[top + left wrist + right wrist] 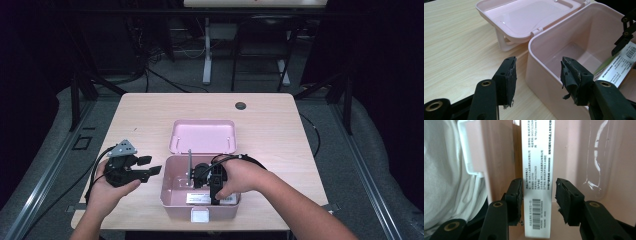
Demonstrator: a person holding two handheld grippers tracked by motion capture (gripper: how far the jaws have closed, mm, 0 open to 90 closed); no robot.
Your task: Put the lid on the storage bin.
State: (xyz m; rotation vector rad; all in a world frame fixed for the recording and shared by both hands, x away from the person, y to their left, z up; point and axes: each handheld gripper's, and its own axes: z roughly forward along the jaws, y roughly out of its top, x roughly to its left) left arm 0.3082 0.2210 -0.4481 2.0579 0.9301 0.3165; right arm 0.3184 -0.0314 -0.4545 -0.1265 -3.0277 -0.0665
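Observation:
A pink plastic box (167, 192) stands open near the table's front edge, its lid (202, 135) folded back behind it. My right gripper (216, 197) reaches down into the box. In the right gripper view, my right gripper (537, 197) is open, its pads standing either side of a white printed carton (537, 157) with a barcode, a thin gap showing at the right pad. My left gripper (151, 165) is held just left of the box; in its own view my left gripper (537, 75) is open and empty, straddling the box's near corner (534, 45).
A white latch (200, 215) sits on the box's front wall. A thin grey rod (189, 162) stands upright inside the box. A black round grommet (241, 105) is set in the far side of the table. Bare wood lies left and right of the box.

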